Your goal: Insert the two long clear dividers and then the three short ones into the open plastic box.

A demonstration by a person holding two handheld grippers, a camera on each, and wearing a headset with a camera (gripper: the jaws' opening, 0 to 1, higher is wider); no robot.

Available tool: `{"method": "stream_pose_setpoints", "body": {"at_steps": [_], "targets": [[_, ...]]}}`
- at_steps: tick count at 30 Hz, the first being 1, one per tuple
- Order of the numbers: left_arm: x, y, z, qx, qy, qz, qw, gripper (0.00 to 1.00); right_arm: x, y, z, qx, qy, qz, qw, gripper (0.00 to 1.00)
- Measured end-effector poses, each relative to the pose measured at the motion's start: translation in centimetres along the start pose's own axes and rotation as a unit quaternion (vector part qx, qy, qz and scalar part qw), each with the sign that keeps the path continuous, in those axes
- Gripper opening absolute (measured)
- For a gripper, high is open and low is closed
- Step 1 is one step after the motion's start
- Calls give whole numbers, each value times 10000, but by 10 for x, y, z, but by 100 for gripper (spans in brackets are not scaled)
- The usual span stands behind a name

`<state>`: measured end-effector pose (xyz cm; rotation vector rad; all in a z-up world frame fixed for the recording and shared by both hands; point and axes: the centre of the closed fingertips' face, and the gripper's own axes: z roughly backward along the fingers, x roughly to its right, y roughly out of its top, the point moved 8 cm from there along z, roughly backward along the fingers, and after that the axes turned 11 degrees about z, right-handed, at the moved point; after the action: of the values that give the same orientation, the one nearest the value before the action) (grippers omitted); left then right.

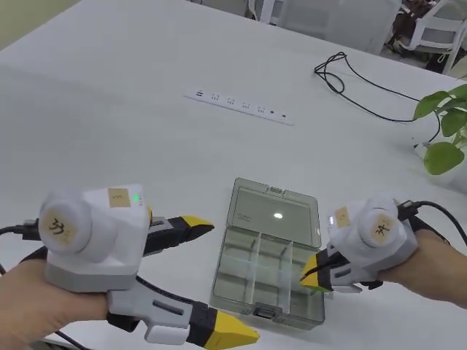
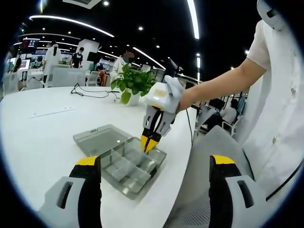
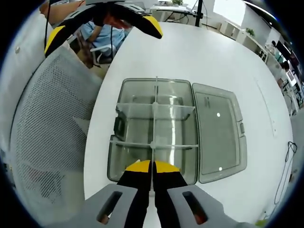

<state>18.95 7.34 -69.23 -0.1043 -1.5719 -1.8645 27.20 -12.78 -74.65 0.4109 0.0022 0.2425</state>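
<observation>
Pinching a clear divider [image 3: 154, 128] edge-on — right gripper [image 3: 152, 165] jaws over the box [image 3: 219, 133] — near wall.

The left gripper [image 1: 222, 281] has a white and grey housing, black jaws tipped yellow, a tan round sticker [image 1: 58, 227] with handwritten marks, and a green light [image 1: 136, 197]. The right gripper [image 1: 308, 275] looks alike and trails a black cable [image 1: 438, 215]. The person wears a white short sleeve [image 2: 259, 45].
</observation>
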Motion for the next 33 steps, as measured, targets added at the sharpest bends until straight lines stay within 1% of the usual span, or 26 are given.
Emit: {"method": "stream_pose_setpoints", "body": {"at_steps": [6,8,9,10,14,16,20,23,26,30,32,33], "targets": [[2,0,0,-14,-21,-27,10000,96,-2,2,-1,-110,-59,69,9999,2],[3,0,-1,-18,-32,-26,10000,96,-3,2,-6,-242,-93,126,9996,2],[3,0,-1,-24,-38,-28,10000,96,-2,3,-6,-266,-88,165,9995,2],[4,1,0,-35,-44,-49,10000,96,-1,2,-5,-281,-80,103,9995,2],[4,2,0,-43,-38,-80,10000,96,-2,-1,-4,-179,-122,39,9998,2],[4,2,1,-67,-21,-82,9999,96,-2,0,-4,-179,-118,26,9998,2],[3,2,3,-82,9,-85,9999,97,-2,1,-4,-210,-165,145,9995,3],[2,0,5,-126,45,-89,9999,98,-3,1,-1,-127,-190,68,9997,6],[1,0,7,-136,71,-88,9998,99,-2,1,6,-67,-293,-9,9995,9],[-1,-1,9,-159,121,-89,9998,100,-2,1,21,170,-513,-268,9982,14],[-2,-2,11,-172,139,-80,9997,100,-3,0,30,343,-650,-448,9963,15],[-3,-2,12,-184,164,-108,9996,100,-3,-1,36,457,-742,-582,9945,17]]}}
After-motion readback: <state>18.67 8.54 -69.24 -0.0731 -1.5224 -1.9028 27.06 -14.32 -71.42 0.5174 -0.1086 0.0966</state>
